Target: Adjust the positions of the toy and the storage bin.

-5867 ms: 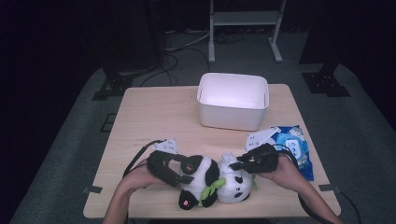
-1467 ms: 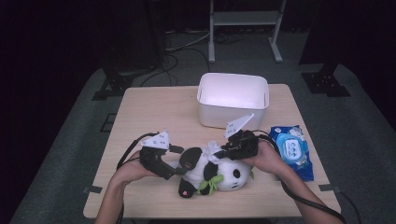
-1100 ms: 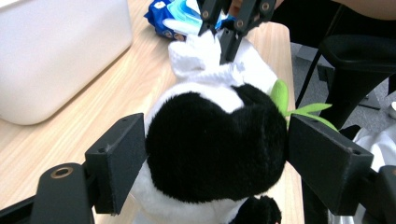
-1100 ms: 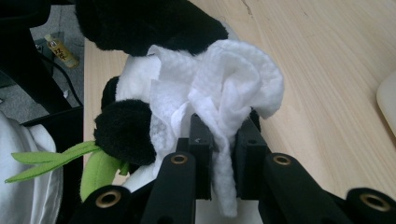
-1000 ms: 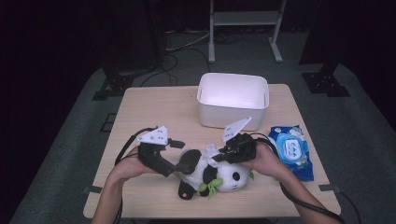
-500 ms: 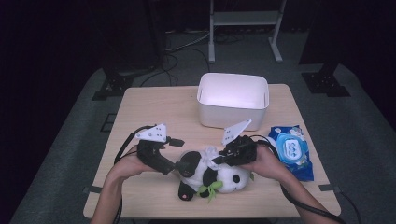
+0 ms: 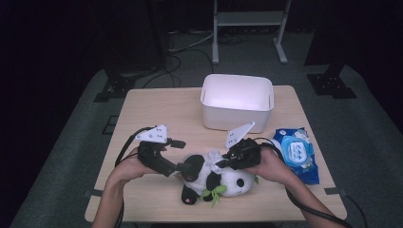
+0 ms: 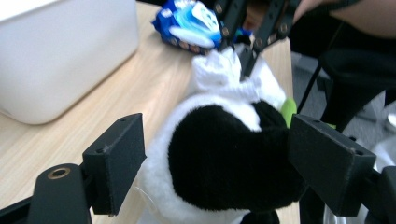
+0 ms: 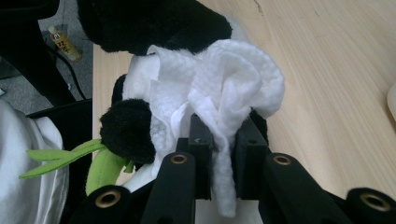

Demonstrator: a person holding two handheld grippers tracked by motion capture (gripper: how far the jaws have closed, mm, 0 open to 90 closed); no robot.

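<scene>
One black-and-white plush panda toy (image 7: 214, 176) lies on its side at the near edge of the pale wooden table (image 7: 157, 114), a green leaf sprig (image 7: 212, 192) at its front and a red patch on the foot nearest the person. Its fur is thick and fluffy, white on the body, black on the limbs.

Against the picture from half a second ago little has changed: the panda and both tools sit almost where they were. Set beside the picture from about six seconds ago, the hands have drawn in closer and the panda has shifted slightly toward the far side of the table.

The left gripper (image 8: 219, 161) has its jaws set wide — one each side of a black plush limb (image 8: 233, 158), the right pad touching the fur, the left pad with a small gap beside it. Whether it squeezes the limb I cannot tell.

The right gripper (image 9: 219, 154) has its jaws nearly closed on a crumpled white wet wipe (image 9: 219, 88), which billows out just beyond the fingertips and presses against the panda's body.

Beyond both grippers stands a white rectangular plastic bin (image 7: 236, 100); outside the right hand (image 7: 271, 164) lies a blue pack of wet wipes (image 7: 295, 153).
</scene>
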